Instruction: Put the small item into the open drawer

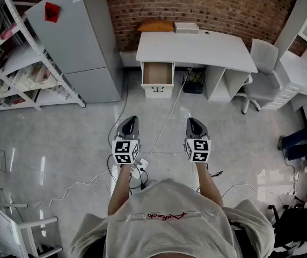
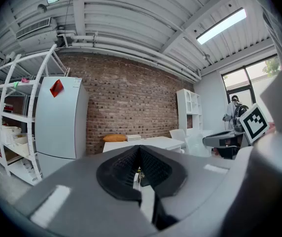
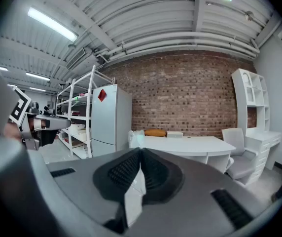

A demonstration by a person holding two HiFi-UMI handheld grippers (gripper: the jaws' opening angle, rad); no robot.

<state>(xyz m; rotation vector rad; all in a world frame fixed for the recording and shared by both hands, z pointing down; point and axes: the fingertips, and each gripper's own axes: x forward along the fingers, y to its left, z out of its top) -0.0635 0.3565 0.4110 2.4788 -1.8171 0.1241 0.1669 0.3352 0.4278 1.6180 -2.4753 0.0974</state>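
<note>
- Head view: I stand on the floor [image 1: 78, 144] well short of the desk [image 1: 196, 50]. My left gripper [image 1: 130, 120] and right gripper [image 1: 192, 120] are held side by side in front of me, both pointing toward the desk and well apart from it.
- Head view: the open drawer [image 1: 158, 73] is pulled out under the desk's left end, and as far as I can see its inside is bare. At the back edge of the desk top lie an orange cushion [image 1: 156, 26] and, just to its right, a white box [image 1: 187, 28]. I judge the small item to be up there, but from here I cannot tell which thing it is.
- Left gripper view: my jaws are pressed together with nothing between them. The desk shows far ahead past them, with the fridge [image 2: 57, 117] off to the desk's left.
- Right gripper view: these jaws also meet tip to tip and hold nothing. The desk lies ahead, with the cushion and box on its far edge against the brick wall [image 3: 190, 102].
- Progress, as I judge it: the drawer stands open and ready, but nothing is picked up. I have yet to walk up to the desk, spread one gripper, take the item, lower it into the drawer and let go.
</note>
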